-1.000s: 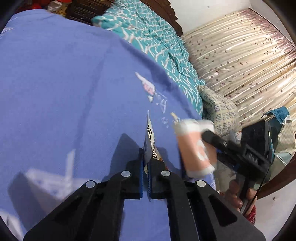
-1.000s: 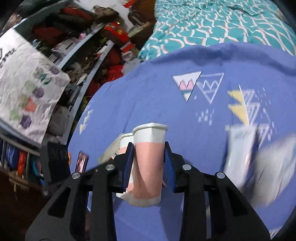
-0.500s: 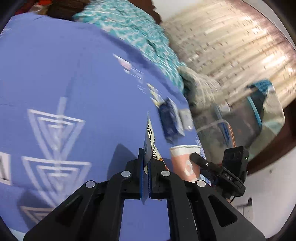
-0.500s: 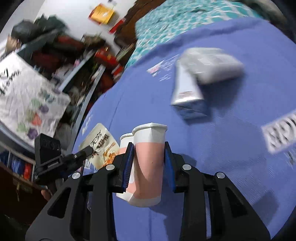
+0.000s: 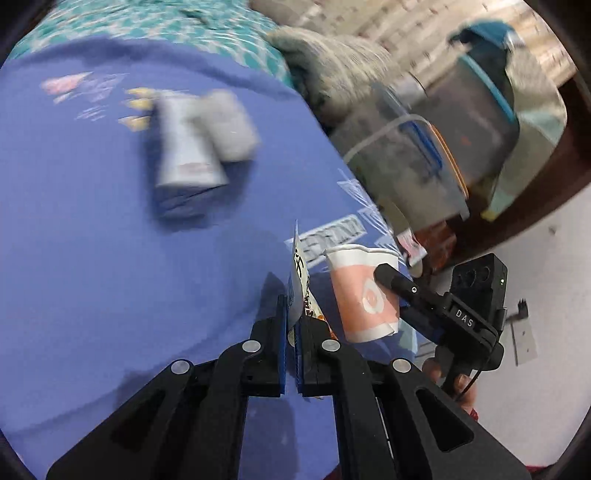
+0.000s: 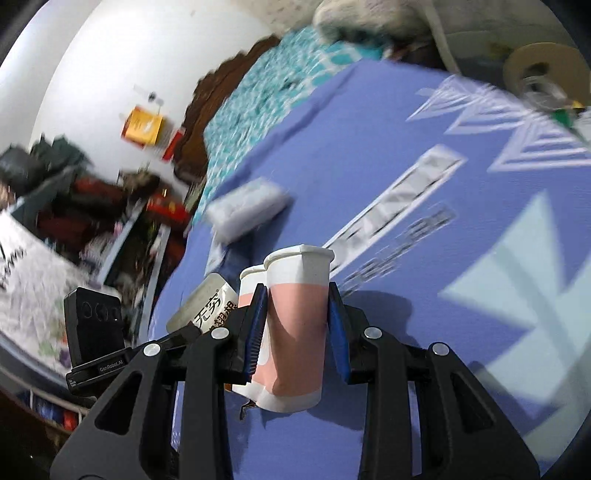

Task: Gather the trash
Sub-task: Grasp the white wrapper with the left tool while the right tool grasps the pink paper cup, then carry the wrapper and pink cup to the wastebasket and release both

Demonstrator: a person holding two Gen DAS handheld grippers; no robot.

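Here, left to right. Item one: purple bedsheet [image 5: 110,258] with pale geometric prints, covering the bed; a teal patterned blanket [image 5: 166,26] lies beyond its far edge. Item two: two blurred pieces of litter resting on the sheet well ahead of the claws, a silver-grey pouch [image 5: 186,147] and, touching its right side, a pale grey packet [image 5: 231,125]. Item three: left gripper [image 5: 291,325], pads pinched fully together on a flat snack wrapper [image 5: 298,273], which stands on edge upward from between them; printed characters show on its face in the right wrist view [image 6: 210,306]. Item four: right gripper [image 6: 297,328], pads partly closed and pressing both sides of a pink-and-white paper cup [image 6: 297,325], held rim-forward above the sheet; a second cup of like colour appears nested or pressed against its left side. In the left wrist view the same cup [image 5: 364,295] sits just right of the wrapper, near the sheet's right edge. Item five: clear plastic bin [image 5: 406,162], off the bed to the right, contents too blurred to tell. Item six: a roll of tape [image 6: 543,70] at the sheet's far right corner.
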